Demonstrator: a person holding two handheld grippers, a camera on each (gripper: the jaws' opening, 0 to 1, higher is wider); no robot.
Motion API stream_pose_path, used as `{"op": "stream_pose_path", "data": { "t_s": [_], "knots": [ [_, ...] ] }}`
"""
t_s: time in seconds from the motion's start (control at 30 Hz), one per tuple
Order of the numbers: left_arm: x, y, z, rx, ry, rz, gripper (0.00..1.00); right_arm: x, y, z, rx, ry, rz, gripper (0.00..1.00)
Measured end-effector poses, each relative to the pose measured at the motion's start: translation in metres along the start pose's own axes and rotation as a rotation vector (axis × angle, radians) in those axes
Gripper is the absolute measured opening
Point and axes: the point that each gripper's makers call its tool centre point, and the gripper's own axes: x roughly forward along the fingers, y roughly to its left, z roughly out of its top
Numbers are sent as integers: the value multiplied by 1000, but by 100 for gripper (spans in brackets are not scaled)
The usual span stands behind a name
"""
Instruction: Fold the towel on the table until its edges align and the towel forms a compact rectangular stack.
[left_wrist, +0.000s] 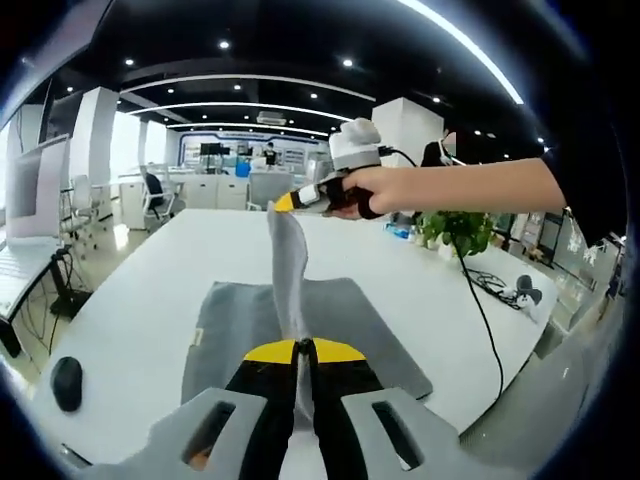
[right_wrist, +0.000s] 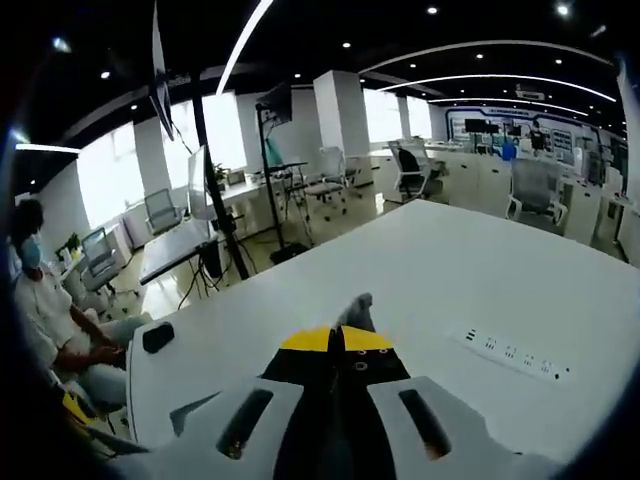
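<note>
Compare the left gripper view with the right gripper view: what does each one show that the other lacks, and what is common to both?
Left gripper view: the grey towel spread on the table, one edge lifted between the left gripper and the right gripper, plus a potted plant and a black mouse.
Right gripper view: a seated person, a power strip and a monitor stand.
Shared: the white table, grey cloth pinched in shut yellow-tipped jaws, and the open office.
</note>
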Motion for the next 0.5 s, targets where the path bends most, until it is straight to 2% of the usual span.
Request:
{"op": "stream_pose_path", "data": {
  "t_s": [0.17, 0.33, 0.5],
  "knots": [
    [3, 9, -7, -8, 15, 17, 5, 16, 2, -4, 18, 11, 1, 0],
    [6, 21, -23, 1, 60, 32, 5, 25, 7, -8, 24, 18, 8, 0],
    [5, 32, -32, -22, 73, 60, 5, 39, 8, -16, 47, 28, 11, 0]
  ]
}}
